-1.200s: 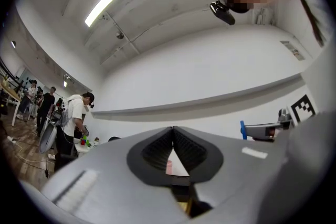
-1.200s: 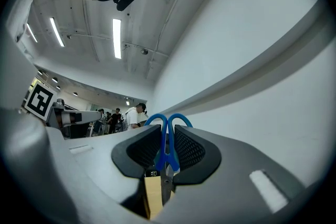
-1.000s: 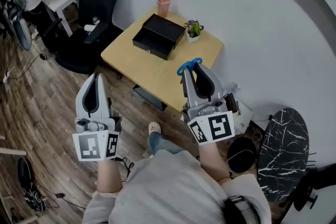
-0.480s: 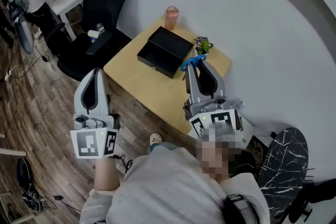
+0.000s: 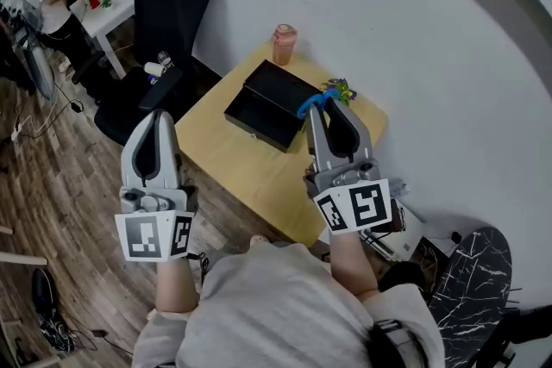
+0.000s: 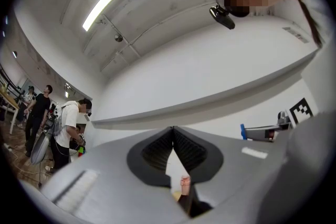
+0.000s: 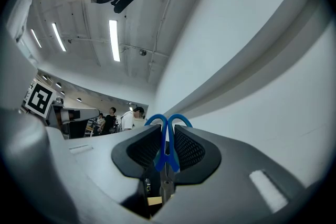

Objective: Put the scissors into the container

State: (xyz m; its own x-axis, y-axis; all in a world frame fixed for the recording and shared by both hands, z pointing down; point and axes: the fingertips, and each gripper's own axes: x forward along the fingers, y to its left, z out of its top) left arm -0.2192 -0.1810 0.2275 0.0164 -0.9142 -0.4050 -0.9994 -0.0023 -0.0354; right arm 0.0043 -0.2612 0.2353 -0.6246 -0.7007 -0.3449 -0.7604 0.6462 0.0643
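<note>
Gripping the scissors (image 5: pixel 314 104) is the right gripper (image 5: pixel 326 111), its jaws clamped flat on the shanks just under the blue handle loops. The loops stick out past the jaw tips and the blades point back toward the gripper's body, as the right gripper view (image 7: pixel 167 145) shows. From where the head camera looks, the scissors hang in the air above the right part of the tabletop (image 5: pixel 246 172), just beside the right end of the open black container (image 5: pixel 269 99). The container lies toward the far edge, between a pink cup (image 5: pixel 284 43) at the far corner and a small plant (image 5: pixel 338 88) near the right corner. I'd say the carry is nearly done. The careful way on is to move a little left until the loops sit over the container's open middle, dip the handles low inside the walls, and only then part the jaws, so the scissors slide in rather than drop and bounce. The plant is close enough to be brushed. The left gripper (image 5: pixel 158 120) hangs off the near-left edge over the floor, jaws closed together on nothing.
</note>
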